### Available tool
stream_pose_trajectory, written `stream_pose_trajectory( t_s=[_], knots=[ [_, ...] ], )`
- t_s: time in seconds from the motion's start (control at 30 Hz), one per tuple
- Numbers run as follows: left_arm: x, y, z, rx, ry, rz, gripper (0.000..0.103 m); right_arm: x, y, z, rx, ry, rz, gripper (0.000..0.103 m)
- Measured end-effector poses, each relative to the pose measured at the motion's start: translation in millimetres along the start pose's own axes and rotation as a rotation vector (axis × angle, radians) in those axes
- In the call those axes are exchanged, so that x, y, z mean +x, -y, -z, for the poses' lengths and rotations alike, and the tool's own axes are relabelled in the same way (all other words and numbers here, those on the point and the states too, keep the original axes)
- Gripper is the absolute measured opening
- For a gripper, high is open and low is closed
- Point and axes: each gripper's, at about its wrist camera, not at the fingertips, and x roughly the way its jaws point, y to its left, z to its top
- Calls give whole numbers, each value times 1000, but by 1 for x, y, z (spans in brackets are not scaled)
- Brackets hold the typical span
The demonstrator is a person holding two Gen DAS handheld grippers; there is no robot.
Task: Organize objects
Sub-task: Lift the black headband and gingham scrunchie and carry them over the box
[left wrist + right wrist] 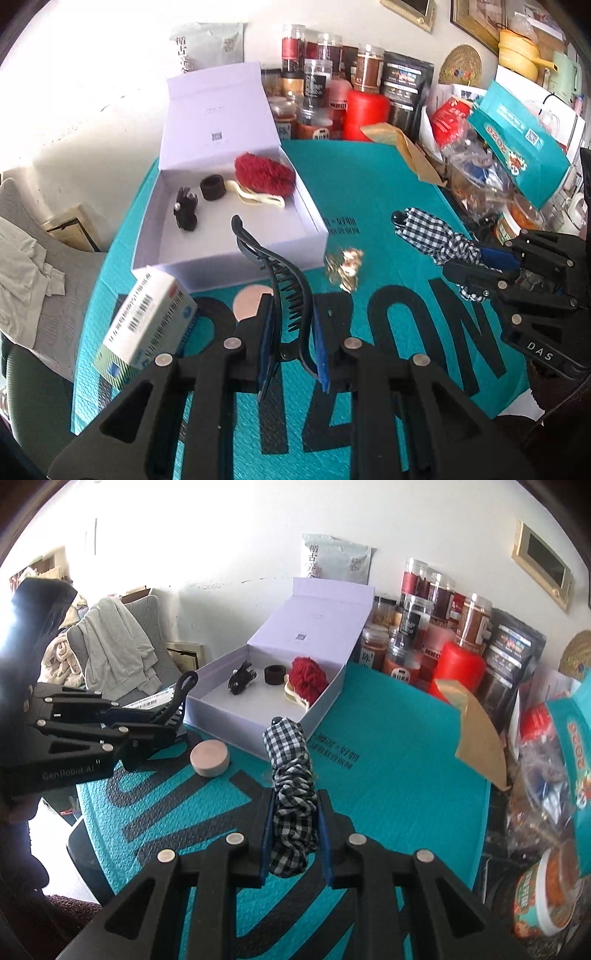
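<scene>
Left tool (pixel 291 343) clamps curved black toothed hair clip (pixel 275 280) — right tool (pixel 295 830) grips crinkly checked fabric scrunchie (pixel 291 775).

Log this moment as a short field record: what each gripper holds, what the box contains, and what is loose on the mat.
left gripper: shut on black hair claw clip
right gripper: shut on checkered scrunchie
white box: open, lid up
box contents: red fuzzy scrunchie, black hair tie, small black clip, cream hair tie
loose on teal mat: gold hair clip, pink round case
</scene>
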Motion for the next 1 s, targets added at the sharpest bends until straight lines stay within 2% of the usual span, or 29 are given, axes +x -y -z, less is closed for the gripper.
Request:
stream_pose_trajectory(
  t_s=[0.73,1.0],
  knots=[
    [24,-37,-70,-11,37,-32,19,33,7,-86,-115,90,-7,20],
    [45,-50,-102,25,44,-58,19,58,15,-111,-132,109,-13,20]
  ],
)
